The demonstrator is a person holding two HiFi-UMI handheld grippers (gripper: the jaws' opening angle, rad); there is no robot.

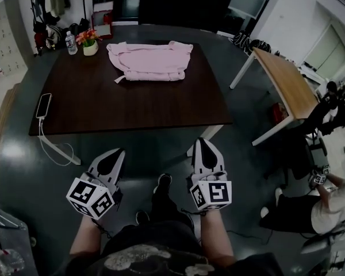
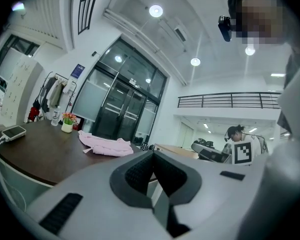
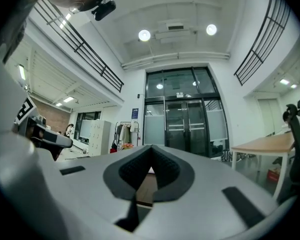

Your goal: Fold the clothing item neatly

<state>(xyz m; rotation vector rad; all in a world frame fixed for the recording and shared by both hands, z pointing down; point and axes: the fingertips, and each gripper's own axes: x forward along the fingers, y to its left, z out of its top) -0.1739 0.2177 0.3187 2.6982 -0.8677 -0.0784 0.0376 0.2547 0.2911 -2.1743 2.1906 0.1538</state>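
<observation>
Dark table (image 1: 132, 102) bears pink garment (image 1: 151, 61), seemingly folded.

Pink garment (image 1: 151, 61): soft cloth, matt, rumpled w/ thick rolled edges. Dark table (image 1: 132, 105): wood-look top, smooth, faint sheen. Light table (image 1: 284, 82): pale wood top, satin; legs white, prob. painted metal. Left gripper (image 1: 119, 153) & right gripper (image 1: 202, 141): pale grey hard plastic shells, smooth, matt; pads (image 2: 137, 173) dark, finely ribbed, rubbery-looking. Marker cubes (image 1: 92, 197): blk/wht print, flat matt. Floor (image 1: 241, 105): dark, smooth, glossy, w/ blurred reflections. Phone (image 1: 43, 105): glossy screen. Bottle (image 1: 71, 43): clear plastic. Doors (image 2: 122, 111): glass, shiny, in dark frames.
</observation>
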